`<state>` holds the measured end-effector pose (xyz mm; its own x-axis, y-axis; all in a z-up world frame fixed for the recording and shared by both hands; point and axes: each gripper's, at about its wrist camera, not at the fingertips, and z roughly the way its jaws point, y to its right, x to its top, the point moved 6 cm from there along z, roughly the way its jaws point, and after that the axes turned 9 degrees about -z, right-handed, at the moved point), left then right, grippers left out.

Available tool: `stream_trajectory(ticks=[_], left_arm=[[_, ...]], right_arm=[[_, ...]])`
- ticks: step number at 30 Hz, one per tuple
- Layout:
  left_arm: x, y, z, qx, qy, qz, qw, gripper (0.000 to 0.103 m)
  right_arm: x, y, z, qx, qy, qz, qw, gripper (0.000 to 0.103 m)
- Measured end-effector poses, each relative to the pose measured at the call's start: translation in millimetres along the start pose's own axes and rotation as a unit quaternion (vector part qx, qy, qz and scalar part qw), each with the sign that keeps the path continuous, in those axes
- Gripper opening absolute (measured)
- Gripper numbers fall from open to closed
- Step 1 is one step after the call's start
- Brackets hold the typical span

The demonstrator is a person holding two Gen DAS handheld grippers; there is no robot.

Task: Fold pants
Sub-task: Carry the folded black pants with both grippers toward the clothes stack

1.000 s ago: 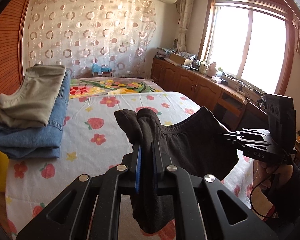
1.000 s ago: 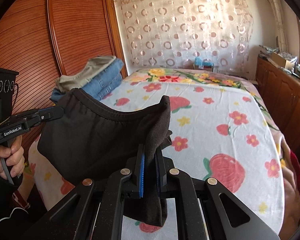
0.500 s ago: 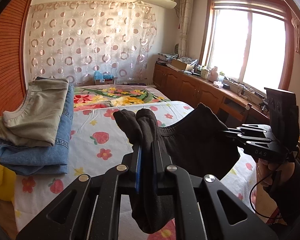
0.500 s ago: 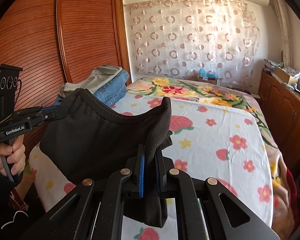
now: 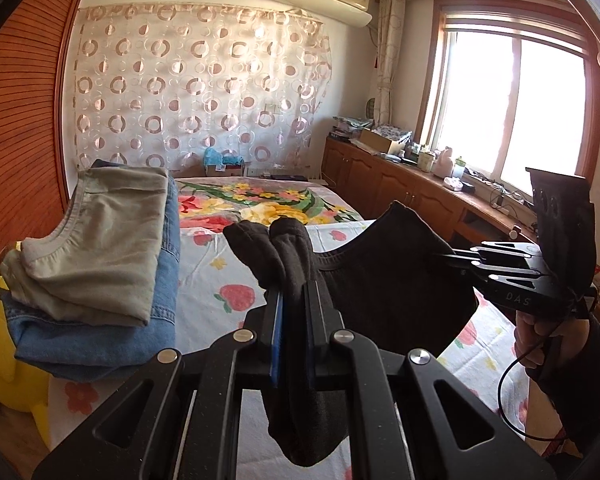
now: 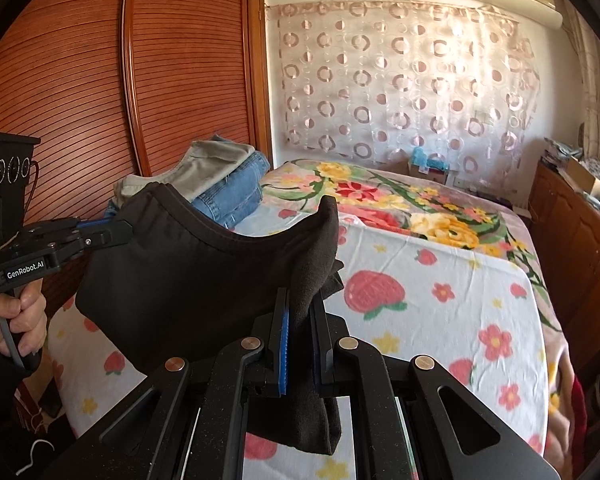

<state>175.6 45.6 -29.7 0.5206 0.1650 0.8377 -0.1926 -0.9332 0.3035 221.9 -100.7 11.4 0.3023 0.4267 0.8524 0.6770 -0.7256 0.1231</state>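
A pair of black pants [image 5: 396,284] hangs in the air above the flowered bed [image 5: 228,276], stretched by the waistband between both grippers. My left gripper [image 5: 294,300] is shut on one bunched end of the waistband. My right gripper [image 6: 300,308] is shut on the other end, with cloth drooping below its jaws. In the right wrist view the black pants [image 6: 188,280] sag in a curve toward the left gripper [image 6: 120,232] at the left edge. The right gripper [image 5: 448,256] shows at the right of the left wrist view, held by a hand. The pant legs below are hidden.
A folded stack, khaki pants [image 5: 100,236] on top of blue jeans [image 5: 100,344], lies at the bed's left side by the wooden wardrobe [image 6: 100,80]. A yellow toy [image 5: 4,360] sits beside it. Wooden cabinets [image 5: 400,188] line the window wall on the right.
Both grippers have lifted and carried the pants; the views now sit higher, with the stack nearer in the left wrist view. Both grips are unchanged.
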Motion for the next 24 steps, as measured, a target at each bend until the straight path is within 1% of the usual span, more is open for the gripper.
stream_trajectory(ticks=[9, 13, 24], left_arm=[[20.1, -16.3, 8.0, 0.011, 0.010, 0.001, 0.9999, 0.010], [32.7, -22.6, 7.8, 0.022, 0.017, 0.003, 0.9996, 0.010], [72.1, -41.5, -6.8, 0.051, 0.053, 0.003, 0.9972, 0.010]], right_arm=[[25.2, 10.1, 28.9, 0.003, -0.003, -0.026, 1.000, 0.008], [35.8, 13.7, 39.5, 0.003, 0.000, -0.046, 0.999, 0.008], [81.9, 25.9, 74.4, 0.023, 0.033, -0.072, 0.997, 0.008]])
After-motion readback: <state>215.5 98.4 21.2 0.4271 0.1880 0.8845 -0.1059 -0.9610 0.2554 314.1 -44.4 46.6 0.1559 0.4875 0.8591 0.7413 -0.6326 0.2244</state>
